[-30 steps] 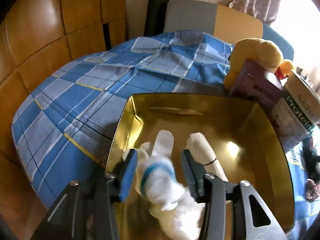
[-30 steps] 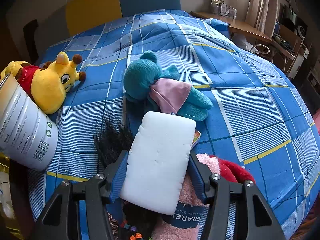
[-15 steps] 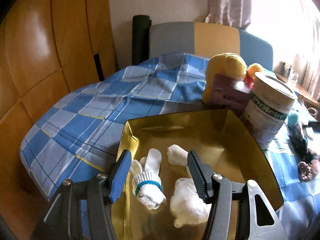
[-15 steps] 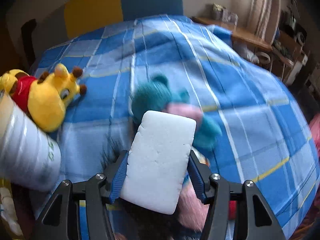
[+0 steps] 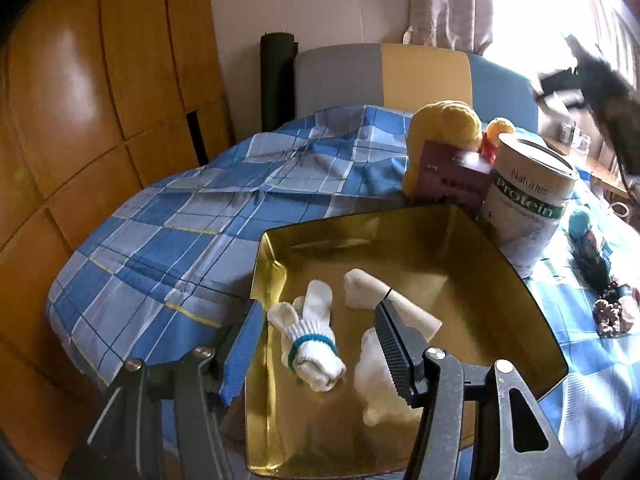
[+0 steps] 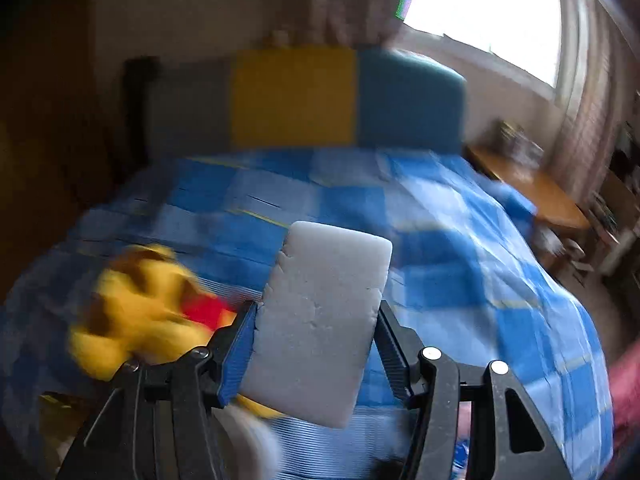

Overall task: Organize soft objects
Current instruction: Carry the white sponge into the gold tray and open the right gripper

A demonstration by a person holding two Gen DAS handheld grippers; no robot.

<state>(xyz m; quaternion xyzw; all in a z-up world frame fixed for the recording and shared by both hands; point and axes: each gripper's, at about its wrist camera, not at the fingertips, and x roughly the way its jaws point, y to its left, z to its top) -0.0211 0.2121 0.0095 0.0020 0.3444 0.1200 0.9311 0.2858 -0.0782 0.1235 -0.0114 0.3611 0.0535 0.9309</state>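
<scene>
In the left wrist view a gold tray (image 5: 532,312) lies on the bed with a white glove with a teal band (image 5: 308,340), a rolled white cloth (image 5: 384,300) and a white soft lump (image 5: 376,384) inside. My left gripper (image 5: 316,348) is open and empty above the tray's near left corner. In the right wrist view my right gripper (image 6: 316,336) is shut on a white sponge block (image 6: 320,320), held up above the bed. A yellow plush toy (image 6: 136,312) lies blurred at lower left.
A protein can (image 5: 528,200), a maroon box (image 5: 448,180) and a yellow plush (image 5: 444,128) stand behind the tray. A black wig (image 5: 592,268) and scrunchies (image 5: 612,312) lie right of it. A wooden wardrobe (image 5: 100,120) is at left, a bedside desk (image 6: 536,192) at right.
My left gripper let go of the white glove into the tray and pulled back and up. My right gripper lifted the sponge up and swung left, away from the teal plush.
</scene>
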